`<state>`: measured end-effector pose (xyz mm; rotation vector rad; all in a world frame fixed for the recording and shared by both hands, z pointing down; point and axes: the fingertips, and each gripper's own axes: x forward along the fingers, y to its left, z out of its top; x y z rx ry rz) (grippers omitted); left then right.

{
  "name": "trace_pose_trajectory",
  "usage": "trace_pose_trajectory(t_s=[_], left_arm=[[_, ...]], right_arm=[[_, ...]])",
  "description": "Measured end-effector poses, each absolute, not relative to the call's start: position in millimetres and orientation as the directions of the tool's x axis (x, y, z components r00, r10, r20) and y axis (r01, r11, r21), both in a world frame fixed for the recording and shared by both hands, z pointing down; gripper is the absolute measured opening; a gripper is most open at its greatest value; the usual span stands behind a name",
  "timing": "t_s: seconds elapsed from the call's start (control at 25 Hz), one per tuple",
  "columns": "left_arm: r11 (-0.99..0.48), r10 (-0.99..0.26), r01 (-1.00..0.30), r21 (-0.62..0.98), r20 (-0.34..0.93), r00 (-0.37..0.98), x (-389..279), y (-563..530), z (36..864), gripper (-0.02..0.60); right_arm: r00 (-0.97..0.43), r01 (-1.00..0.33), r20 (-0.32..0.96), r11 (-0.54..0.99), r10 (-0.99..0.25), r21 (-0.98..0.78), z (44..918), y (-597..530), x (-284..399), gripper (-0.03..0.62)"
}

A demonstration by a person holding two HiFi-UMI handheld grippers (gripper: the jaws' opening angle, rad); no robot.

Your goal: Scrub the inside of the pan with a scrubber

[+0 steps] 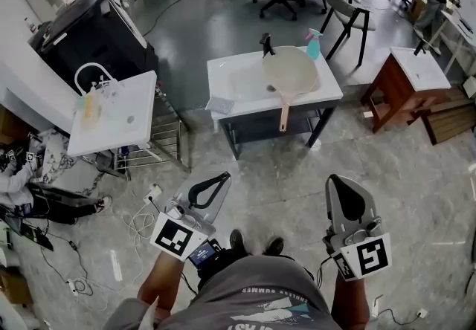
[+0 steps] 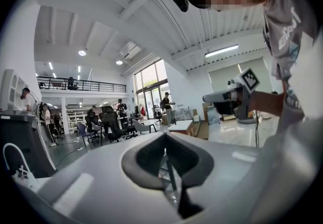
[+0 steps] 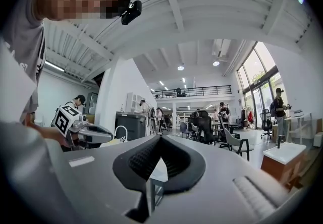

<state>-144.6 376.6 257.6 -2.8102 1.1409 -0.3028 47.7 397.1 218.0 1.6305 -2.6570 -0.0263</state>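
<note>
A beige pan [image 1: 290, 72] lies face down or flat on a white sink table [image 1: 238, 91], its wooden handle [image 1: 284, 117] hanging over the front edge. A small pale pad [image 1: 220, 105], perhaps the scrubber, rests on the table's front left corner. Both grippers are held low near the person's body, well short of the table. My left gripper [image 1: 221, 178] [image 2: 165, 134] has its jaws together with nothing between them. My right gripper [image 1: 336, 181] [image 3: 160, 136] also has its jaws touching at the tips and holds nothing.
A teal spray bottle [image 1: 313, 44] and a black tap [image 1: 266, 44] stand behind the pan. Another white sink unit [image 1: 111, 113] is at the left, a brown cabinet [image 1: 405, 83] at the right. Cables [image 1: 141, 221] lie on the floor; chairs [image 1: 346, 13] stand beyond.
</note>
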Motion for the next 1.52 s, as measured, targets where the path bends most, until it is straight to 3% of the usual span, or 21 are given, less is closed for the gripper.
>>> trace_pose_trajectory(t_s=[0.32,0.76,1.52], left_arm=[[-0.710,-0.704,-0.683,-0.174,0.148,0.694,-94,384,258,0.002],[-0.706,-0.708,-0.692,-0.153,0.171,0.685,-84,340,280,0.002],[-0.804,-0.595,-0.587,-0.098,0.128,0.794,-123,112,284,0.002]], right_arm=[[-0.467,-0.884,0.010,0.467,-0.884,0.020,228,397,98,0.011],[-0.447,-0.895,0.056,0.447,-0.893,-0.007,253,353,118,0.006],[-0.322,-0.944,0.098,0.327,-0.942,0.041,248,157,61,0.003]])
